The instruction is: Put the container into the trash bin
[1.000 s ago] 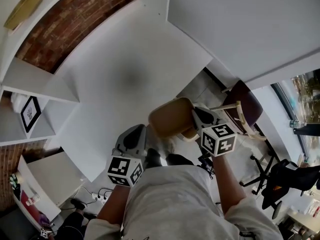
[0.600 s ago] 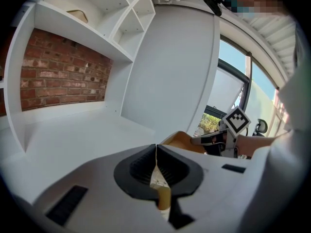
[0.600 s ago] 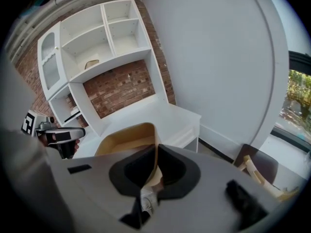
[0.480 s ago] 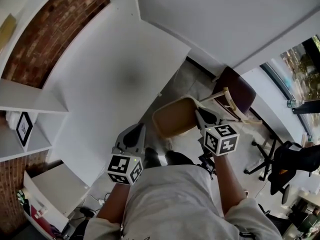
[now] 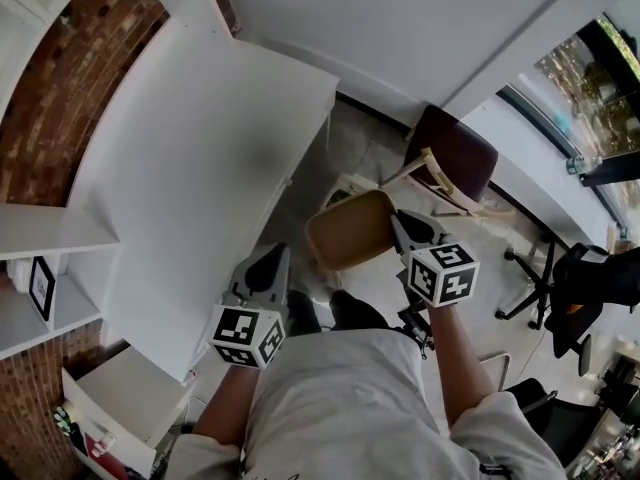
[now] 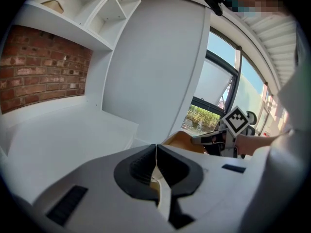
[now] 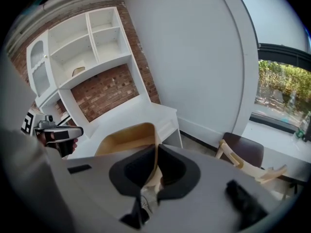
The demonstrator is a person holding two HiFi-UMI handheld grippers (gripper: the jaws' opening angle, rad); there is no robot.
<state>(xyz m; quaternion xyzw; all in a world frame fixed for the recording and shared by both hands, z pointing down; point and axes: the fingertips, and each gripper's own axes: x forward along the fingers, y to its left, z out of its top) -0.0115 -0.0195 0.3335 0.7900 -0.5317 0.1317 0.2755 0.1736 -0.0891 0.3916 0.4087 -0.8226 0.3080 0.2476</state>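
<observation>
The container (image 5: pixel 345 230) is a tan, shallow, open-topped tray held in the air over the floor, just off the white desk's corner. My right gripper (image 5: pixel 397 226) is shut on its right-hand wall. In the right gripper view the tan wall of the container (image 7: pixel 127 139) runs straight between the closed jaws of the right gripper (image 7: pixel 156 157). My left gripper (image 5: pixel 272 260) hangs lower left of the container, apart from it, shut with nothing in it. In the left gripper view the left gripper (image 6: pixel 156 157) shows its jaws pressed together. No trash bin can be made out.
A white desk (image 5: pixel 200 158) fills the left, with white shelves (image 5: pixel 45 258) against a brick wall (image 5: pixel 60 78). A dark-seated wooden chair (image 5: pixel 455 158) stands beyond the container. A black office chair (image 5: pixel 575 288) is at the right. Grey floor (image 5: pixel 370 148) lies between desk and chair.
The view has swung right: the desk slid left in the picture, and the chair and floor came in under the container. Both grippers hold the same pose, the right still clamped on the container.
</observation>
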